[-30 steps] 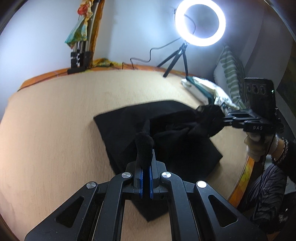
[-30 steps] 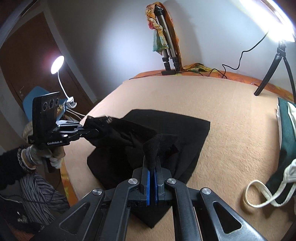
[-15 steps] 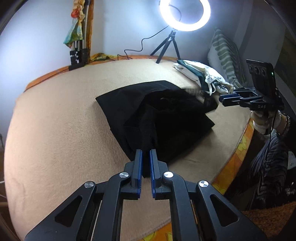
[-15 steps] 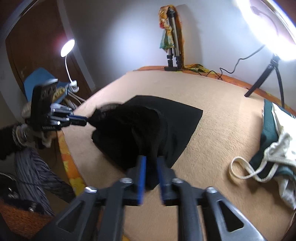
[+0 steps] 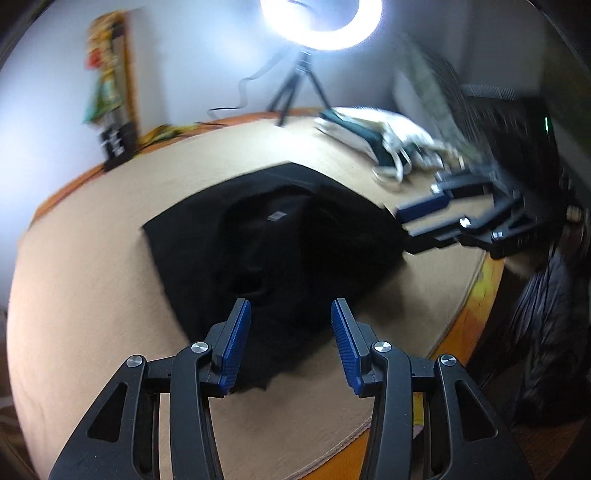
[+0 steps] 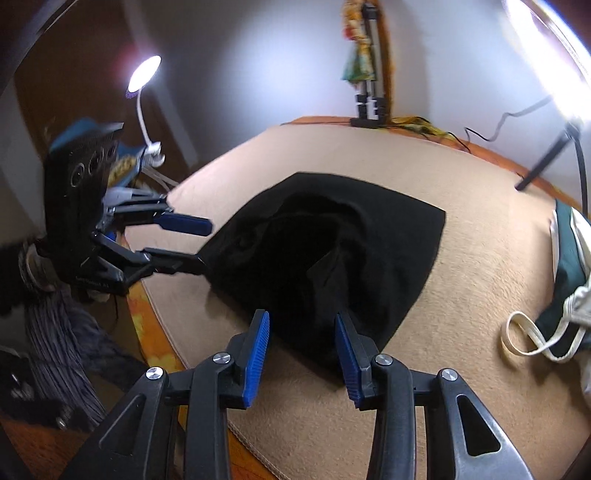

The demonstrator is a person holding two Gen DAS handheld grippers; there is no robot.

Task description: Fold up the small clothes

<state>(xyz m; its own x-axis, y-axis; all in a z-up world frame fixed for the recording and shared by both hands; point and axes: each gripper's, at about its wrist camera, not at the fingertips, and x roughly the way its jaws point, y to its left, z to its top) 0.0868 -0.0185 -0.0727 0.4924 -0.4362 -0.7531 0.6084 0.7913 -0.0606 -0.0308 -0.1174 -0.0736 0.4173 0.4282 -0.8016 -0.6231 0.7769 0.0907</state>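
On the tan blanket (image 5: 92,295) that covers the bed, the black garment (image 5: 280,236) lies loosely folded on itself, with rumpled layers in its middle and a small grey label (image 5: 277,216) showing near the fold. It sits close to the blanket's near edge, where an orange patterned sheet (image 6: 147,317) shows underneath.

Your left gripper (image 5: 291,334) has just been opening: its 2 blue pads (image 5: 236,339) stand apart above the garment's near corner and press on nothing. The cloth lies below the gap, not pinched in it.

Your right gripper (image 6: 302,345) has also let go. Its jaws stand apart with the garment's near hem seen beyond them, and no fabric is caught between the pads.

From the right wrist view, your left gripper (image 6: 199,243) reaches in from the left side, its lower finger tip at the garment's left corner; whether it touches the cloth I cannot tell. From the left wrist view, your right gripper (image 5: 406,225) sits at the garment's right edge, blurred.

Well apart on the far right side of the blanket lies a heap of green and white cloth (image 6: 569,266) with a looped white strap (image 6: 524,336). A ring light (image 5: 321,22) on a tripod stands at the far edge, and a small desk lamp (image 6: 144,74) glows beside the bed.
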